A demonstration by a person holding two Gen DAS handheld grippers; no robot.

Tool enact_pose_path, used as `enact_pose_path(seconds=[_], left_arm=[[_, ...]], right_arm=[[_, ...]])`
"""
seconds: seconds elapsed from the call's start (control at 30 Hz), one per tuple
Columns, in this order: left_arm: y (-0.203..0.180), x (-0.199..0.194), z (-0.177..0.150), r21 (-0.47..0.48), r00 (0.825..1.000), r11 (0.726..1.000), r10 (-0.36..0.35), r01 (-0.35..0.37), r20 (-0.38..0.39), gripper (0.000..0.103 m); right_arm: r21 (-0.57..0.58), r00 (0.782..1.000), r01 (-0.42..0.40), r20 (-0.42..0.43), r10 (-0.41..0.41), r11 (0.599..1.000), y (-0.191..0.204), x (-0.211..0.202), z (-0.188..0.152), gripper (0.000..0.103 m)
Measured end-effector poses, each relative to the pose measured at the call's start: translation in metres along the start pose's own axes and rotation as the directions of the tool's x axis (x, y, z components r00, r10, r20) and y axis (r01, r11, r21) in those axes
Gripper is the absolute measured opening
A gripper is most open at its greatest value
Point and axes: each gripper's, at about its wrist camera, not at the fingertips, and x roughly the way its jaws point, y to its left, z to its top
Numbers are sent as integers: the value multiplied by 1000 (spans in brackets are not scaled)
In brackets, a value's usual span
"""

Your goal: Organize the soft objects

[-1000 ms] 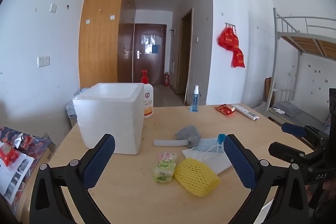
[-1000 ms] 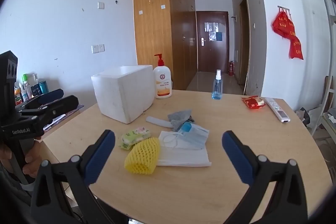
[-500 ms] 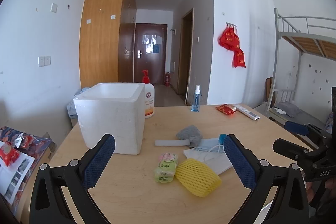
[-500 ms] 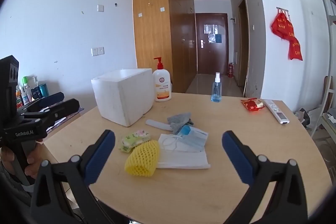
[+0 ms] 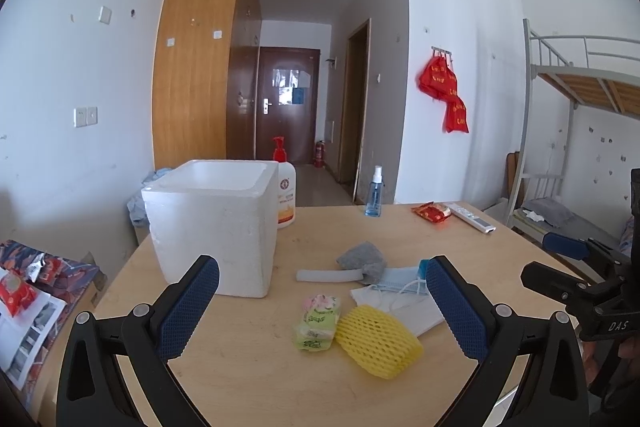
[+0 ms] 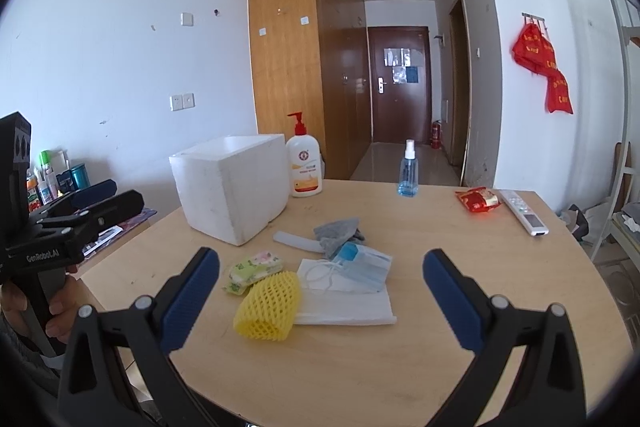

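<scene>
Your left gripper (image 5: 322, 297) and right gripper (image 6: 321, 287) share one build: two black angular fingers (image 5: 120, 351) with silver rivets, each ending in a blue pad (image 5: 188, 311) with a cross-hatched face. The left gripper's side reads "GenRobot.AI"; the right one's reads "DAS". Your hand (image 6: 56, 311) wraps a grey handle.

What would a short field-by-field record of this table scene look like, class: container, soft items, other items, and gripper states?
container: white foam box, open top, on wooden table
soft items: yellow foam net, tissue pack, face masks, grey cloth, all loose on the table
other items: pump bottle, spray bottle, red snack packet, remote
left gripper: open, empty
right gripper: open, empty
</scene>
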Motion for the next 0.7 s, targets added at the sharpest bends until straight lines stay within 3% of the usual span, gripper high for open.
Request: enact_pose_path(seconds=[0.7], left_arm=[[1, -2, 0, -1, 1000, 1000, 2, -2, 15, 103]], right_arm=[[16, 999, -2, 54, 1, 1000, -5, -5, 3, 103]])
